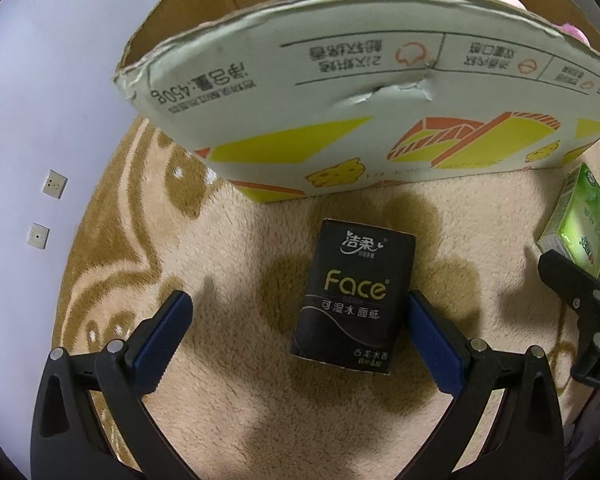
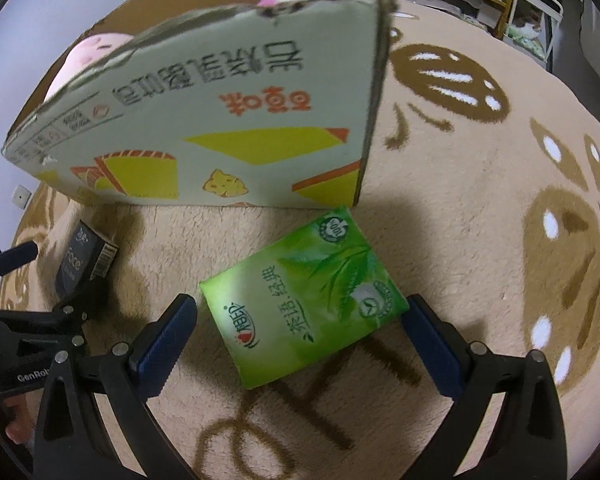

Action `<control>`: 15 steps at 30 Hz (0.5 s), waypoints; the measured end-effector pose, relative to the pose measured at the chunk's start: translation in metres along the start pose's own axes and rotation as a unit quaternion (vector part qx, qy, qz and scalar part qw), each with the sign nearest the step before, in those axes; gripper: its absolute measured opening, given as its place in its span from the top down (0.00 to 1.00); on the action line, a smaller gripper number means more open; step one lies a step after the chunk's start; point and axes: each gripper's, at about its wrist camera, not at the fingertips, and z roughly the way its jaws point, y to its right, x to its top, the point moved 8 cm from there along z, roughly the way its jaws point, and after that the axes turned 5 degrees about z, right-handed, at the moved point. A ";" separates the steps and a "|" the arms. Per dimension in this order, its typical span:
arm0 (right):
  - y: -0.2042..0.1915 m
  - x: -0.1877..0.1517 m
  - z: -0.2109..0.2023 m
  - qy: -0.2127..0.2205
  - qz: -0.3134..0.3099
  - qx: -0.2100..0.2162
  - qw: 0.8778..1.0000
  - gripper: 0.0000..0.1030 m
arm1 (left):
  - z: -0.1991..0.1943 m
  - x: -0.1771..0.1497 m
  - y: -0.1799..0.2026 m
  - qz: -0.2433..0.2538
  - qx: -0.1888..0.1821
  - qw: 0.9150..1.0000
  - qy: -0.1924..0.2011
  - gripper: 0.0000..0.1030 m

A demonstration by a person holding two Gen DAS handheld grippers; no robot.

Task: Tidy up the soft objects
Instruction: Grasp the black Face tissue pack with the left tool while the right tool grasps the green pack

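- The black tissue pack (image 1: 350,296) lies flat on the beige plush blanket (image 1: 228,408), just in front of the cardboard box (image 1: 340,128), between the spread fingers of the left gripper (image 1: 300,312); the jaws stand released, one pad close beside the pack's right edge, the other well apart on the left.
- The green tissue pack (image 2: 306,298) lies flat and skewed on the same blanket near the box's front corner, between the released jaws of the right gripper (image 2: 300,316), which grasp nothing.
- Both packs look light and soft: paper inside thin glossy film, likely to dent under a squeeze and perhaps to slip on the wrap.
- The best hold is probably across the short width at mid-length, pads flat on the two long sides, with a gentle close.
- The green pack sits at an angle to the jaws, so they may need turning to meet its sides squarely.
- The plush pile gives, so fingers can press down beside a pack's edges.
- A pink soft toy (image 2: 88,54) shows inside the box, suggesting the packs belong there.
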 end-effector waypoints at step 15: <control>-0.002 0.006 0.003 0.005 -0.021 -0.019 1.000 0.12 | -0.003 -0.003 0.016 0.011 -0.047 0.999 0.002 0.40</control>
